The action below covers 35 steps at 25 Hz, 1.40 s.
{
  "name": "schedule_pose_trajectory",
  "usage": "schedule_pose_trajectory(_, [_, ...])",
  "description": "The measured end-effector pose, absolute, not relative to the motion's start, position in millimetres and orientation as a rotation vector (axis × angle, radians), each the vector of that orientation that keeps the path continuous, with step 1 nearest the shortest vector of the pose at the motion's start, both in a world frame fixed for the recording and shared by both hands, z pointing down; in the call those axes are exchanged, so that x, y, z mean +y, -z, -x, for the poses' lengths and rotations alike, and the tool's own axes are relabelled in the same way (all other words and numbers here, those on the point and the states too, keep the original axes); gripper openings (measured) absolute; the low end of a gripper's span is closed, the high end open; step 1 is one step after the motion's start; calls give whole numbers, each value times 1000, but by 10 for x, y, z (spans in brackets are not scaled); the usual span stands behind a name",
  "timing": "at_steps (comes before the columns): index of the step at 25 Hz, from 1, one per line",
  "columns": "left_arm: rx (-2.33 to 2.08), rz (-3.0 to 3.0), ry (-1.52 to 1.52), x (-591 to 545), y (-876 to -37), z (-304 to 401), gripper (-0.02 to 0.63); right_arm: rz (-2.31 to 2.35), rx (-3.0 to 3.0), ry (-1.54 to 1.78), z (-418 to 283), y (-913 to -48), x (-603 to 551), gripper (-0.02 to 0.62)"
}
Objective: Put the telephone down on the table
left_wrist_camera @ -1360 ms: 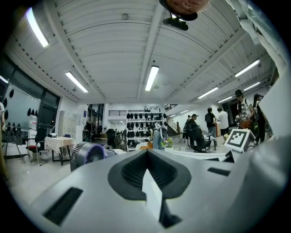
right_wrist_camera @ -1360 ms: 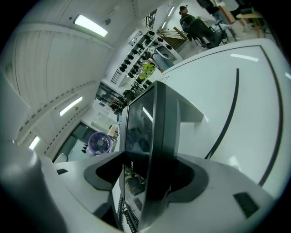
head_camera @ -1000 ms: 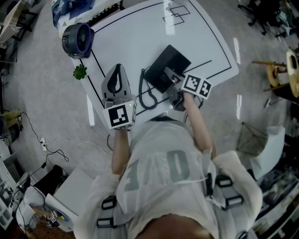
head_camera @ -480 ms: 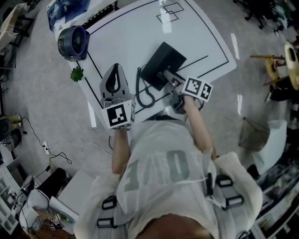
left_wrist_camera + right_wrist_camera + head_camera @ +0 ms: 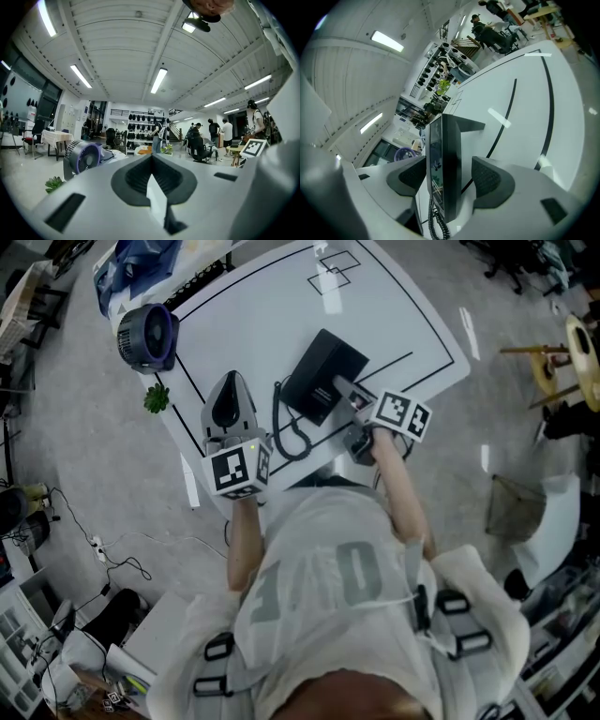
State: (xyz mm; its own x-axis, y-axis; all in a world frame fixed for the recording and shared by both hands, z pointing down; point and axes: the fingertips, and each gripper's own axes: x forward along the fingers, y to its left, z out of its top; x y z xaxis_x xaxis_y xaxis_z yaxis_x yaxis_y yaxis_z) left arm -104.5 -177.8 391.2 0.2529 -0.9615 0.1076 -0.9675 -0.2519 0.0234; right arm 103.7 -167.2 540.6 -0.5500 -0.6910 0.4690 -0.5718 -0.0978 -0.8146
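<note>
Right gripper view: my right hand-held gripper (image 5: 453, 180) straddled the telephone (image 5: 446, 150), jaws slack; I judged backing straight out, clear of its cord (image 5: 433, 226), best.

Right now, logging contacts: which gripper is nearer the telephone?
Right. The right gripper has the telephone between its jaws; the left gripper sits apart, left of it in the head view.
</note>
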Motion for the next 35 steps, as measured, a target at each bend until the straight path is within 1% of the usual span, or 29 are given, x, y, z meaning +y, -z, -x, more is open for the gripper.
schedule_pose_trajectory(7, [-1844,-2378,-42,-1836,-3876,1064,6,1536,1964,1582,-1369,-5119,-1881,275])
schedule_pose_trajectory(12, [-1839,-2403,-41,-1862,-3823,1019,6,1714,2068,1332,-1551,-4712,-2054,274])
schedule_pose_trajectory(15, [-1838,-2423,-61,-1848,-3826,994,6,1816,2195,1119,-1545,-4434,-2104,266])
schedule_pose_trajectory(16, [-1839,-2427,-67,-1846,-3827,992,6,1846,2228,1045,-1526,-4346,-2108,236])
schedule_pose_trajectory(18, [-1841,-2430,-71,-1846,-3822,996,6,1887,2263,913,-1470,-4184,-2104,139])
schedule_pose_trajectory(20, [-1842,-2431,-74,-1841,-3815,996,6,1904,2298,797,-1382,-4038,-2083,74])
schedule_pose_trajectory(21, [-1842,-2433,-78,-1834,-3812,991,6,1908,2319,743,-1328,-3978,-2067,51])
schedule_pose_trajectory(24, [-1849,-2448,-98,-1819,-3793,980,6,1928,2402,582,-1143,-3876,-2021,12])
schedule_pose_trajectory(27, [-1863,-2459,-106,-1802,-3775,1000,6,1929,2504,437,-937,-3869,-1949,8])
schedule_pose_trajectory(29, [-1869,-2463,-99,-1784,-3760,1016,6,1912,2547,402,-827,-3902,-1885,8])
schedule_pose_trajectory(35, [-1885,-2453,-117,-1759,-3756,1037,6,1862,2639,459,-647,-4146,-1731,8])
